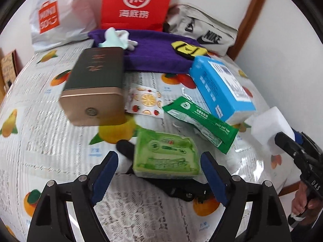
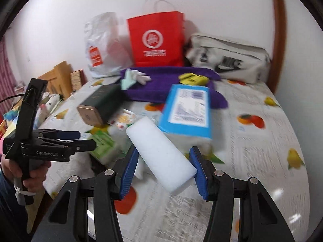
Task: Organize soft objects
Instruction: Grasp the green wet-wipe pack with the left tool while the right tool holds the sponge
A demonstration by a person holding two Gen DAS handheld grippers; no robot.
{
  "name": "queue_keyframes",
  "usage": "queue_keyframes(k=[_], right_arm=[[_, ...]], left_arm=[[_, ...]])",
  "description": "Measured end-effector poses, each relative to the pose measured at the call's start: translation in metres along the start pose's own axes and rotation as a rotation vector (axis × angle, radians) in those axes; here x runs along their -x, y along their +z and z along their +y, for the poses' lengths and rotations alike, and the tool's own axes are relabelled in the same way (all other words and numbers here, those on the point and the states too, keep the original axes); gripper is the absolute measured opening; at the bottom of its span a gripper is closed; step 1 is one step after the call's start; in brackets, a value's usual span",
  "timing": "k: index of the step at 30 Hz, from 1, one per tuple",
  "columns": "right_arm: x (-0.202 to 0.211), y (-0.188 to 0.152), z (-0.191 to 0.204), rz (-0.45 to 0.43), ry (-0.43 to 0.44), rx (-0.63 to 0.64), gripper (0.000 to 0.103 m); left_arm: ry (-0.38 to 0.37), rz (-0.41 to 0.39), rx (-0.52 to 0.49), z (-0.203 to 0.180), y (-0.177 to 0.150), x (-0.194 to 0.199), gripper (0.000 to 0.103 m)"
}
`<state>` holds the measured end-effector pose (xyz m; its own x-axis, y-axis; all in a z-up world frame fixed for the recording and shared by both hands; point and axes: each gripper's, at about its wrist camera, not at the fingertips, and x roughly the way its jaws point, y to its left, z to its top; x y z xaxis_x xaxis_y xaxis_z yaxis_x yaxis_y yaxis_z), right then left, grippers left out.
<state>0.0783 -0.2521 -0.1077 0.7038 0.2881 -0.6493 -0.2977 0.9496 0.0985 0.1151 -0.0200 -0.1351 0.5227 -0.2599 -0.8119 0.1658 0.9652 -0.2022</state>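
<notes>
A green tissue pack (image 1: 165, 157) lies on the fruit-print tablecloth (image 1: 50, 141), partly on a black object (image 1: 181, 188). My left gripper (image 1: 161, 173) stands open around the pack's near end, with a gap at the left pad (image 1: 110, 171). In the right wrist view the left gripper (image 2: 86, 140) is at the left, over the green pack (image 2: 105, 141). My right gripper (image 2: 165, 173) is shut on a white sponge block (image 2: 161, 155), held slantwise above the table. The left wrist view shows that sponge (image 1: 270, 127) in the right gripper (image 1: 286, 139) at the right edge.
Ahead lie a dark tin with a bronze end (image 1: 94, 88), a blue tissue box (image 1: 222, 88), a green sachet (image 1: 201, 121) and a fruit-print packet (image 1: 145, 100). Behind is a purple towel (image 1: 157, 54) with small items. A red paper bag (image 1: 137, 4), white plastic bag (image 1: 54, 20) and grey pouch (image 1: 201, 30) line the wall.
</notes>
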Motion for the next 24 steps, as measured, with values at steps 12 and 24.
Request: queue_keyframes(k=[12, 24], right_arm=[[-0.033, -0.035, -0.03, 0.079, -0.008, -0.105, 0.052], [-0.051, -0.048, -0.026, 0.122, 0.006, -0.138, 0.052]], left_arm=[[0.09, 0.013, -0.065, -0.014, -0.003, -0.027, 0.083], [0.098, -0.043, -0.045, 0.004, -0.005, 0.0, 0.066]])
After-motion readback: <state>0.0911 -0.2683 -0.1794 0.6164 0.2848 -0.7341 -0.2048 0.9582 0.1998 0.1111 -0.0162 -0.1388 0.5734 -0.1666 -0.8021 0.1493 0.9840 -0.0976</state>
